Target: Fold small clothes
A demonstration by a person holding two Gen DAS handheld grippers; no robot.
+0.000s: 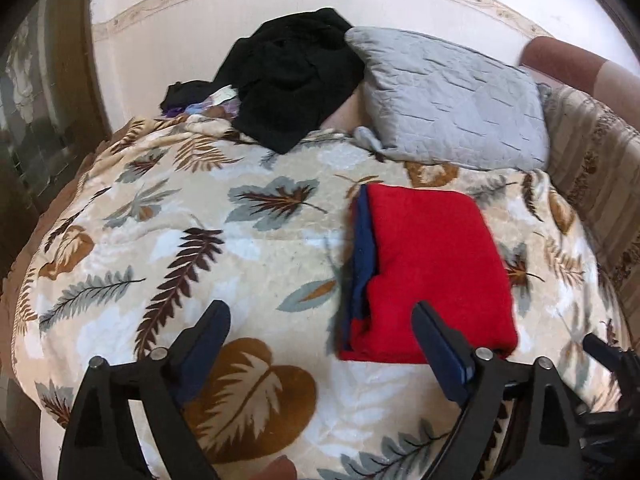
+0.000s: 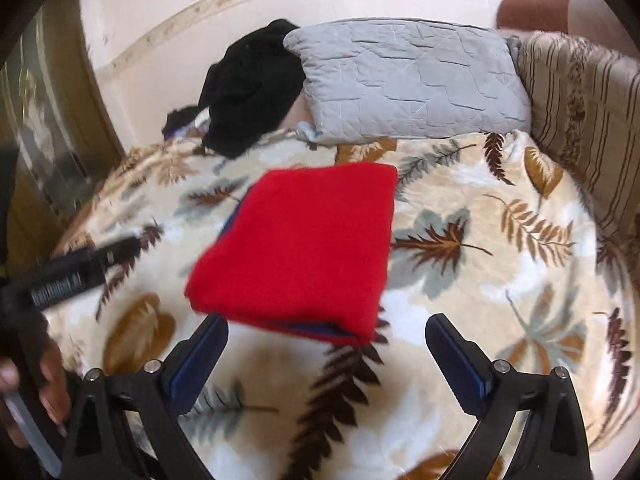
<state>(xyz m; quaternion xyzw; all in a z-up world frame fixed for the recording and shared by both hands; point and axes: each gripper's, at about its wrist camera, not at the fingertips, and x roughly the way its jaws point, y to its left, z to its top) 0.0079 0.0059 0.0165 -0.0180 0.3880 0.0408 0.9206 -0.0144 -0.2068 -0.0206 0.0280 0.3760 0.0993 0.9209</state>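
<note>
On the bed, the leaf-patterned blanket [image 1: 168, 248] carries everything. The left gripper [image 1: 320, 332] hangs above it with its fingers spread wide and nothing between them; the folded red garment [image 1: 432, 272] lies just beside and partly behind its right finger. In the right wrist view the right gripper [image 2: 326, 340] also has its fingers spread and empty, and the red garment [image 2: 304, 248] lies just ahead of them, in the middle of the bed.

The garment looks like soft, thick fleece: probably light, limp, not slippery and not fragile. A dark blue layer [image 1: 362, 264] shows along its left edge, so the layers may slide apart if only the top one is taken. A good hold would be at a folded edge or a corner, pinching all layers together.

At the back, a black heap of clothes [image 1: 292, 80] leans on a grey pillow [image 1: 452, 100]. What pieces are in that heap is hard to make out, and the right wrist view is blurred at the left.
</note>
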